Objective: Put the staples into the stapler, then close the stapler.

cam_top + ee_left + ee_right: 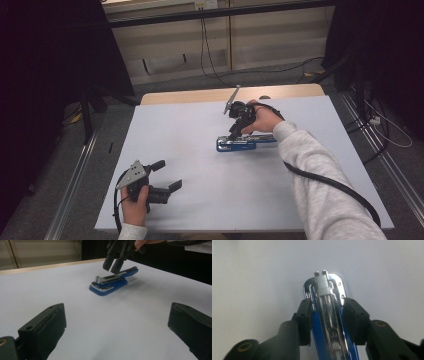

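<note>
white sheeting covers the table [200,200], and one blue stapler [245,143] lies right of its middle. your right gripper [234,134] comes down on it, its two jaws set either side of the stapler's metal rail, pads [305,315] against the sides. your left gripper [167,175] rests near the front-left corner, jaws spread wide, holding nothing.

black tongs [237,131], pale grey sleeve [320,175] (cabled)
</note>
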